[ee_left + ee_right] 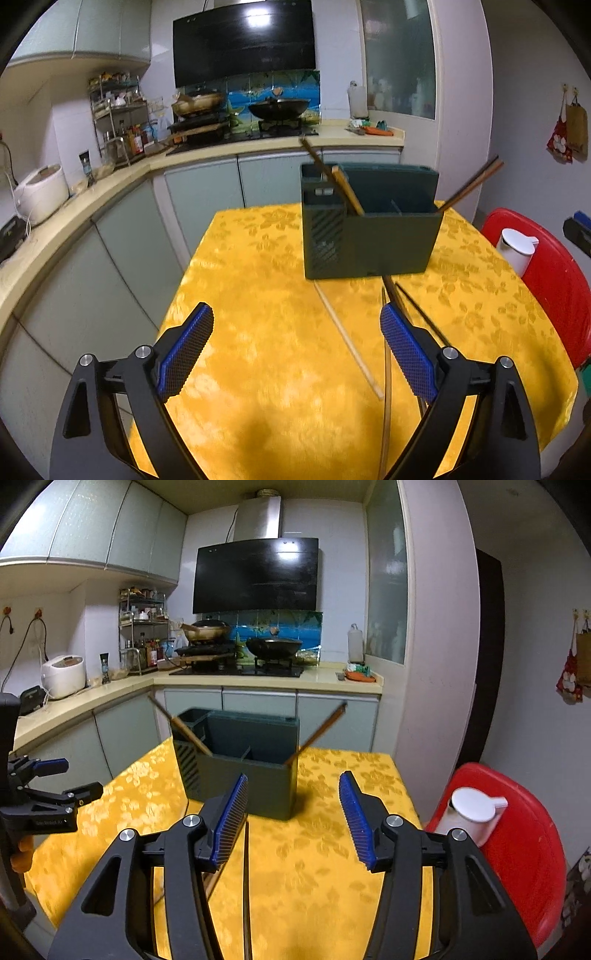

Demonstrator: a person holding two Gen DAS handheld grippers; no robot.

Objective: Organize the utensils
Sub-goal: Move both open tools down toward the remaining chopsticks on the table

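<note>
A dark green utensil holder [369,236] [240,775] stands on the yellow tablecloth [266,295], with brown chopsticks [343,188] leaning out of its left end and another pair [476,181] out of its right corner. Loose chopsticks lie in front of it: a pale one [347,339] and dark ones [417,314]. My left gripper [297,332] is open above the cloth, and the pale chopstick lies between its fingers' lines. My right gripper [293,781] is open with nothing between the pads; a dark chopstick [246,886] lies on the cloth below it. The left gripper [70,779] also shows at the left edge of the right wrist view.
A red chair [554,280] [524,849] stands at the table's right side with a white jug [517,247] [472,812] on it. Behind the table runs a kitchen counter [110,698] with a stove, woks and a rice cooker [62,675].
</note>
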